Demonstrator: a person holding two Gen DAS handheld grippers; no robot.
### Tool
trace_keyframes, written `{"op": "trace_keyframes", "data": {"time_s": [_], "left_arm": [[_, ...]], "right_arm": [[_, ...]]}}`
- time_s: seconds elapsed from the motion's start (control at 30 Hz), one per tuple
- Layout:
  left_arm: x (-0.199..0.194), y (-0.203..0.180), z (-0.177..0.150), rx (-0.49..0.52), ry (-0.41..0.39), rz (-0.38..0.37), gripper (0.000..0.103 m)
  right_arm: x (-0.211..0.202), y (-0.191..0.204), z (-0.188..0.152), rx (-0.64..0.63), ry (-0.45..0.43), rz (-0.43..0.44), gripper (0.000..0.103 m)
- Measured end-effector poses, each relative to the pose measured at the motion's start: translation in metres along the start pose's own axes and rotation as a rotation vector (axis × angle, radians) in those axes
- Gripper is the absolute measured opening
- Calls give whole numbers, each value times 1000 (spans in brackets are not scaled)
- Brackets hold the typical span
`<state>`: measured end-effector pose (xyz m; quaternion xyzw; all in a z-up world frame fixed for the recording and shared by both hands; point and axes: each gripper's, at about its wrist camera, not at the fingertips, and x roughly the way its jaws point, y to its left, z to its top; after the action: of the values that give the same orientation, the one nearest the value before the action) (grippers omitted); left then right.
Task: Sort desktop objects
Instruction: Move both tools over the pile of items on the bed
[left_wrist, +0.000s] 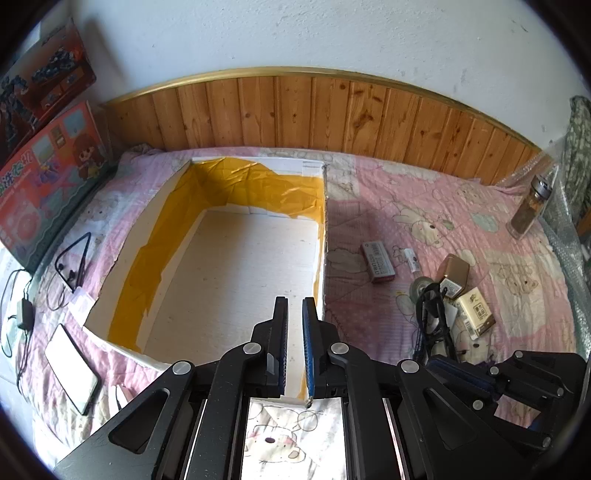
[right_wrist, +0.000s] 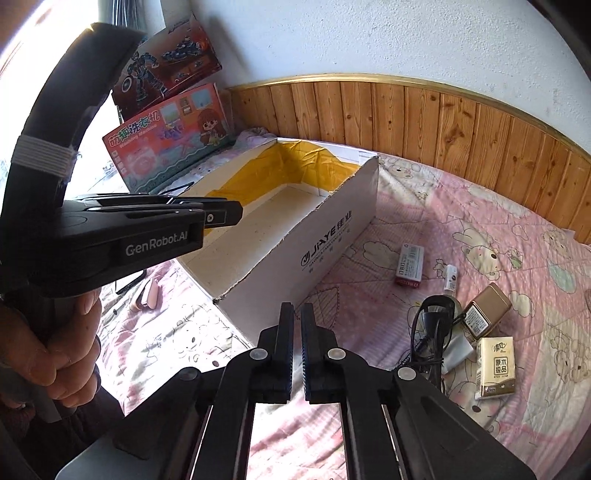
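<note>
Two hand-held claws hang over a bed spread with a pink cartoon-print quilt (left_wrist: 424, 192), both angled downward with nothing between their fingers. The left claw (left_wrist: 294, 310) is drawn narrow, its fingers nearly together, above the near end of an open white cardboard box (left_wrist: 236, 266) lined along its walls with yellow tape; the box interior is bare. The right claw (right_wrist: 296, 314) is likewise pinched nearly closed, poised beside the box's printed outer wall (right_wrist: 314, 251). A hand (right_wrist: 62, 343) grips the handle of the left tool at the left edge of the right wrist view. The objects for sorting lie on the quilt to the right of the box: a small red-and-white packet (left_wrist: 377, 261), a white tube (left_wrist: 412, 260) just beside it, a gold-coloured box (left_wrist: 453, 275), a tissue pack (left_wrist: 474, 317) and a coiled black cable (left_wrist: 430, 314) clustered close together. A glass bottle (left_wrist: 530, 206) stands upright well apart, near the wood-panelled wall (left_wrist: 332, 114). Left of the box rest a phone (left_wrist: 72, 369), black earphones (left_wrist: 74, 258) and two toy cartons (left_wrist: 48, 173).
</note>
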<state>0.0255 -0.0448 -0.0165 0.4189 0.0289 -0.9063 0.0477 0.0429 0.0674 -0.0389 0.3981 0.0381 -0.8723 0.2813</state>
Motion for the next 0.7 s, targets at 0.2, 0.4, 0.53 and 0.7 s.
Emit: {"op": "trace_keyframes", "data": {"time_s": [0.2,0.4,0.53,0.7], "left_arm": [[-4,-12,0,12,-5,-22,8],[-4,-29,-1,23,9,-45,9],[-2,-42,-4,36,27,-56,33],[0,-65,-8,67,51,-102,42]], "right_arm": [[-10,-21,-3,63,-13,-12,5],[-24,-47,-7,139,-26,-14,9],[-32,-67,-15,193,-32,-32,41],[-44,-101,-26,259,-29,-82,55]]}}
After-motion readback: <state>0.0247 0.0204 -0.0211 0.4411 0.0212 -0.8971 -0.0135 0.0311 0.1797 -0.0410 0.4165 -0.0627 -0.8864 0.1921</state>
